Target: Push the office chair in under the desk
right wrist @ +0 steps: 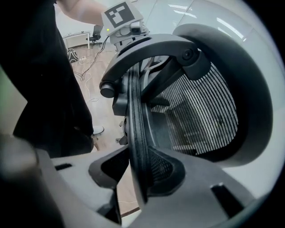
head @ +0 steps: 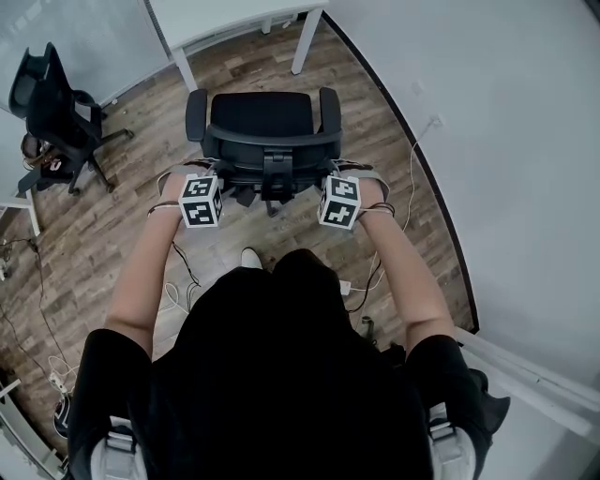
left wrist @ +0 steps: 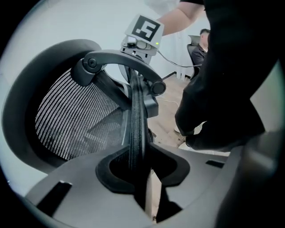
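In the head view, the office chair (head: 262, 122) stood on the wood floor (head: 112, 216) near the white tabletop (head: 225, 19), seat facing it, not yet under. We had the left tool (head: 204, 178) and right tool (head: 342, 176) on opposite sides of the backrest. One per side probably makes the push run straight on the castors. A second chair (head: 52, 103) sat well off to the left, clear of the path.

Left gripper view: jaws were clamped on the backrest rim (left wrist: 137, 129), which ran up between them, with the mesh (left wrist: 67, 120) to the left. We'd guess the grip was on the frame because the mesh would flex.

Right gripper view: same hold mirrored, jaws closed on the rim's other side, mesh to the right. Our read: push level and forward, and watch the armrests (head: 196, 112) against the tabletop legs (head: 307, 42).
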Tool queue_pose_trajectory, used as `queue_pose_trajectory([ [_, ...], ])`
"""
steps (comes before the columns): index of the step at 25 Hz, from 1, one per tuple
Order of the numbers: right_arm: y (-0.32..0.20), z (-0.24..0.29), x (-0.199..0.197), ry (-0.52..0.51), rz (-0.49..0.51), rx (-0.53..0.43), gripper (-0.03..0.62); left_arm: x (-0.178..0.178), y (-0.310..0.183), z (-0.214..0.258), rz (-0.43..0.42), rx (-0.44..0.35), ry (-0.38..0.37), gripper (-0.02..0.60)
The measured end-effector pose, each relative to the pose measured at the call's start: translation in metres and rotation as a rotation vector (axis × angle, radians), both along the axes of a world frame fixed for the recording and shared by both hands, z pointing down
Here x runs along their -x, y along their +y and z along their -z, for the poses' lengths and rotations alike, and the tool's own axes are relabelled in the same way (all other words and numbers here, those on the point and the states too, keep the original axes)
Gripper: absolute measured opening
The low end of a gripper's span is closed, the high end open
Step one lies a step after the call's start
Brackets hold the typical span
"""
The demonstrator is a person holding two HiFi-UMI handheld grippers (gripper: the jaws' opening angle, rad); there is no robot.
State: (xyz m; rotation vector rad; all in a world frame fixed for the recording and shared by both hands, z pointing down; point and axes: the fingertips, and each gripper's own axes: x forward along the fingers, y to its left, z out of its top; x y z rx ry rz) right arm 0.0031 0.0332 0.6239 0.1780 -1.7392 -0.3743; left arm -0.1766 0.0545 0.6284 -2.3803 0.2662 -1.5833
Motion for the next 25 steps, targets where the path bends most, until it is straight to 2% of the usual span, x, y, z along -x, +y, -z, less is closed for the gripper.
queue_pose_trajectory([
  [10, -0.065, 0.002, 0.016, -0.012, 0.04, 0.004, 0.121, 0.015, -0.064, 0.001, 0.035, 0.011, -0.016, 0.094],
  [18, -0.115, 0.003, 0.022, -0.028, 0.066, 0.008, 0.114, 0.019, -0.115, -0.002, 0.078, -0.039, -0.049, 0.094],
  [25, -0.178, 0.003, 0.032, -0.028, 0.088, 0.016, 0.11, 0.031, -0.178, -0.005, 0.122, -0.04, -0.088, 0.097],
])
